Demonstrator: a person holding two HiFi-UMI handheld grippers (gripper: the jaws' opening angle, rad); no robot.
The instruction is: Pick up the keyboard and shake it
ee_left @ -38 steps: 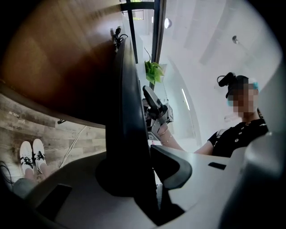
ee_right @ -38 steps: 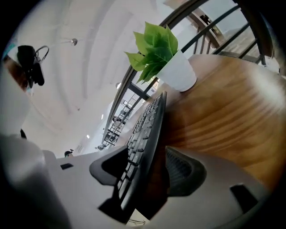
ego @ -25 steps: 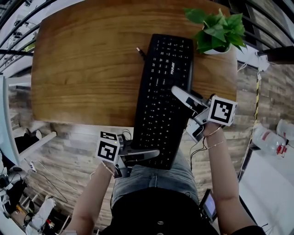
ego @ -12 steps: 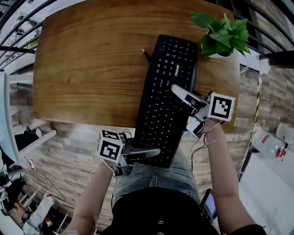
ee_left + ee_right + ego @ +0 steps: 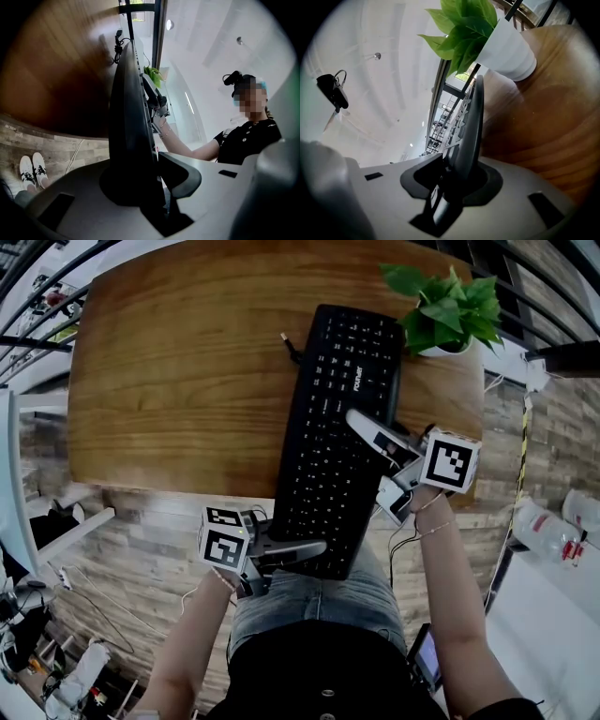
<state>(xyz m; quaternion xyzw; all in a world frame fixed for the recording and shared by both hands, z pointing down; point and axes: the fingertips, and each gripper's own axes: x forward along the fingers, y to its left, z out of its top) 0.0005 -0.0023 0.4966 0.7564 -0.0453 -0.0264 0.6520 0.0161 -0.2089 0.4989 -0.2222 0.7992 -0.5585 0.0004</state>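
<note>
A black keyboard (image 5: 328, 446) lies lengthwise, its far half over the wooden table (image 5: 178, 381) and its near half overhanging the person's lap. My left gripper (image 5: 309, 557) is shut on the keyboard's near end. In the left gripper view the keyboard (image 5: 129, 117) runs edge-on between the pads of the left gripper (image 5: 150, 173). My right gripper (image 5: 367, 442) has just been closing and now clamps the keyboard's right long edge. The right gripper view shows the keyboard (image 5: 471, 126) edge-on between the right gripper's pads (image 5: 457, 176).
A potted green plant (image 5: 450, 301) in a white pot (image 5: 506, 47) stands at the table's far right corner, close to the keyboard's far end. The keyboard's cable (image 5: 289, 345) sticks out on its far left. Bare wood stretches to the left. The floor lies below the near table edge.
The right gripper's jaws have closed onto the keyboard's right edge. The left gripper keeps its hold at the near end. The keyboard has barely shifted.
</note>
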